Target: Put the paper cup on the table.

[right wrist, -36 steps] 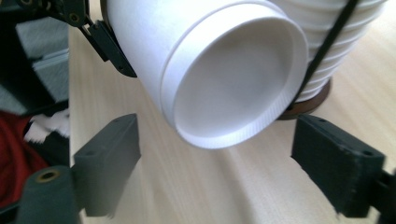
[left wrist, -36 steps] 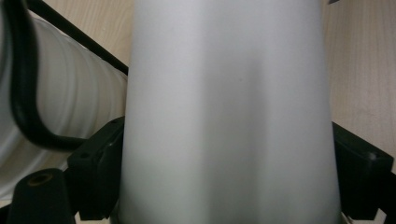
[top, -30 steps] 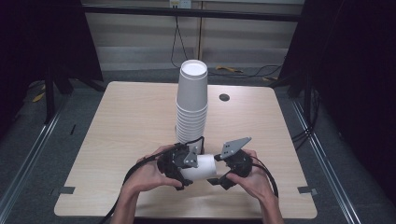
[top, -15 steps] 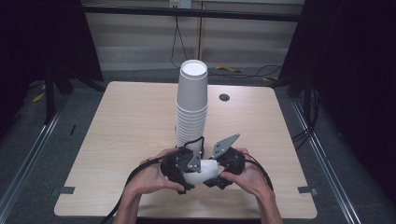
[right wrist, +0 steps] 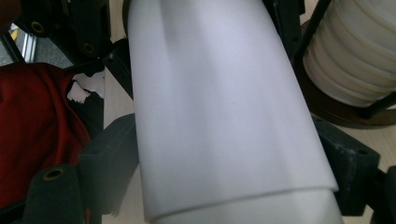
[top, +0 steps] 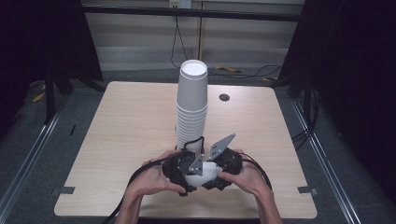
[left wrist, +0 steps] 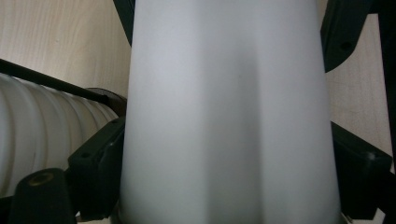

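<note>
Your left gripper point(top: 189, 171) and right gripper point(top: 219, 169) both clamped the white cup point(top: 203, 171), lying sideways between them near the table's point(top: 126, 126) front edge, just before the cup stack point(top: 191, 107).

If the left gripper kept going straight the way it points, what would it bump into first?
Most likely the right gripper. The left gripper points toward it, and both clamp the white cup lying sideways between them. Depth is hard to judge.
</note>
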